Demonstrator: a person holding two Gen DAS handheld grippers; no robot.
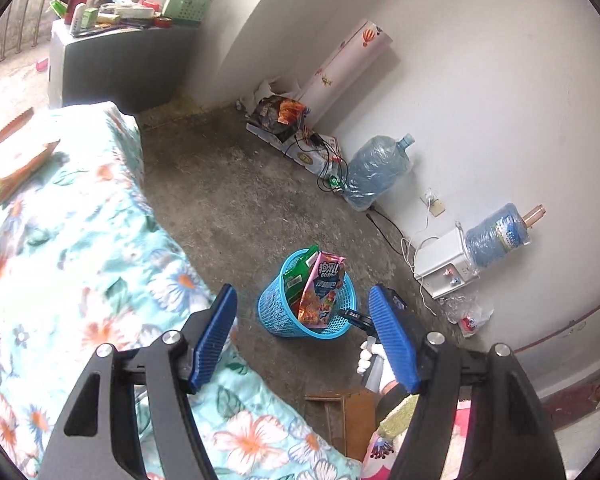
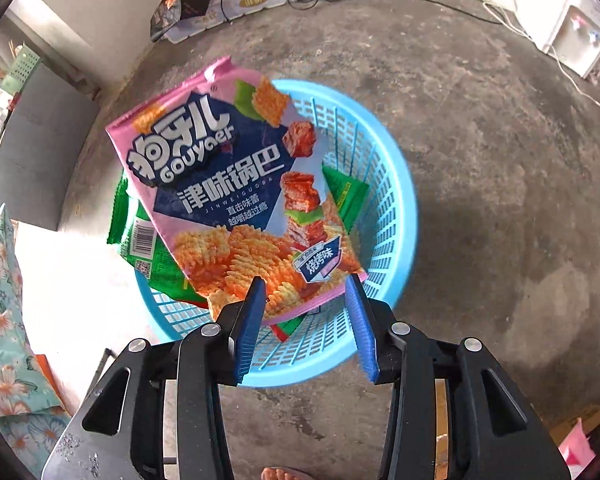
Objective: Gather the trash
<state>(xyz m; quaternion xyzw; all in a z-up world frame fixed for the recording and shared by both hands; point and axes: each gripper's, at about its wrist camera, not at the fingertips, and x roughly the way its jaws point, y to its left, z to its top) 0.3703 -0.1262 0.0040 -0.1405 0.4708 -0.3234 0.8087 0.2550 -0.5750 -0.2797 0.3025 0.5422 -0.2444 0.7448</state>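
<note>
A blue plastic basket [image 2: 384,208] stands on the concrete floor. A pink snack bag [image 2: 236,184] sticks up out of it, lying over a green snack bag [image 2: 140,240]. My right gripper [image 2: 306,284] is open just above the basket's near rim; the pink bag's lower edge lies between its blue fingers, not pinched. In the left wrist view the basket [image 1: 276,304] with the pink bag [image 1: 322,292] and green bag [image 1: 296,276] shows on the floor. My left gripper [image 1: 304,292] is open and empty, above the bed's edge.
A bed with a floral cover [image 1: 60,240] fills the left. A snack bag and boxes [image 1: 284,120], cables, water jugs [image 1: 376,168] and a dispenser [image 1: 444,264] line the wall. A grey cabinet [image 1: 112,64] with clutter stands at the back. A wooden stool [image 1: 340,416] stands near the bed.
</note>
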